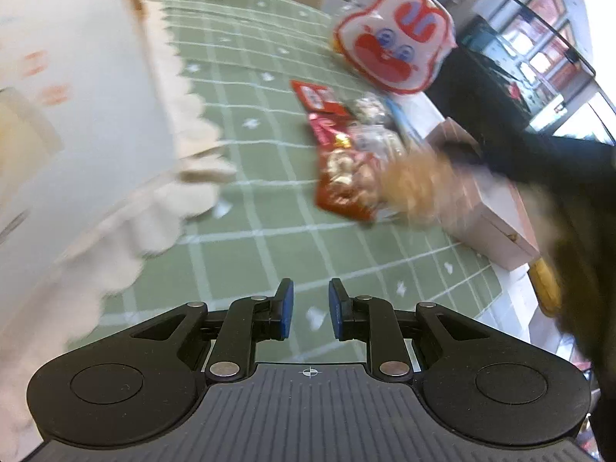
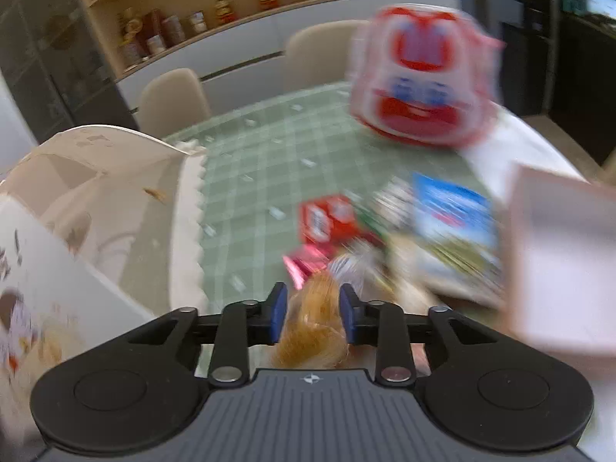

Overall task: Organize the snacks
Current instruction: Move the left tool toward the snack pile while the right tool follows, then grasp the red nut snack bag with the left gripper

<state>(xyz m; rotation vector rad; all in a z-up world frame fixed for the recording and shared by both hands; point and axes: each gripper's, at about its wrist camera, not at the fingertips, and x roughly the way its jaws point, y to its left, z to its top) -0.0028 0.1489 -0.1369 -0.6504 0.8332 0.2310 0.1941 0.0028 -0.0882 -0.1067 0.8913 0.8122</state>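
Gripping a golden-brown wrapped snack (image 2: 313, 323), my right gripper (image 2: 313, 317) has its blue pads pressed on either side of it; the snack runs lengthwise back toward the camera, its front end poking just past the fingertips. My left gripper (image 1: 311, 308) holds nothing, its fingers close together with a narrow bare gap between them over the green checked cloth (image 1: 250, 200).

What the next move turns on, as I judge it: the cream fabric basket (image 2: 96, 200) lies to the left of the right fingers and near them, mouth open toward me, so the held snack needs a swing leftward. The right hand is the one carrying; the left sits just beside the basket's frilled wall (image 1: 165, 177).

Ahead and right of the right fingers lies the snack pile (image 2: 365, 231). Counting through the blur: one red packet, one pink packet, one blue-and-white pack, one big red-and-white cartoon-face bag (image 2: 419, 77), one pink box (image 2: 562, 261); smaller wrapped pieces I cannot count.
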